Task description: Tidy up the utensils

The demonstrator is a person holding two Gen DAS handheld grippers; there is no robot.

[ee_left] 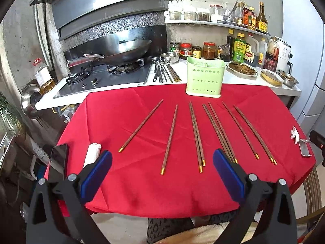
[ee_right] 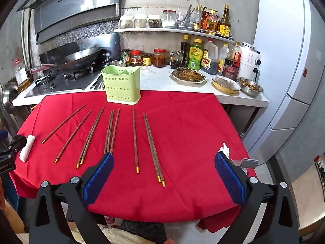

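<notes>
Several brown wooden chopsticks (ee_left: pixel 196 136) with gold tips lie fanned out on a red tablecloth (ee_left: pixel 142 183), also in the right wrist view (ee_right: pixel 135 140). A light green perforated utensil holder (ee_left: pixel 205 78) stands at the table's far edge, also in the right wrist view (ee_right: pixel 121 84). My left gripper (ee_left: pixel 162 168) is open and empty above the near side of the table. My right gripper (ee_right: pixel 163 172) is open and empty, near the rightmost chopstick pair (ee_right: pixel 154 150).
A stove with a wok (ee_left: pixel 124 50) and a counter with jars, bottles and food dishes (ee_right: pixel 187 75) lie behind the table. A phone (ee_left: pixel 57 158) and a white roll (ee_left: pixel 92 154) sit at the table's left. A metal clip (ee_right: pixel 244 162) sits at its right edge. A fridge (ee_right: pixel 284 61) stands on the right.
</notes>
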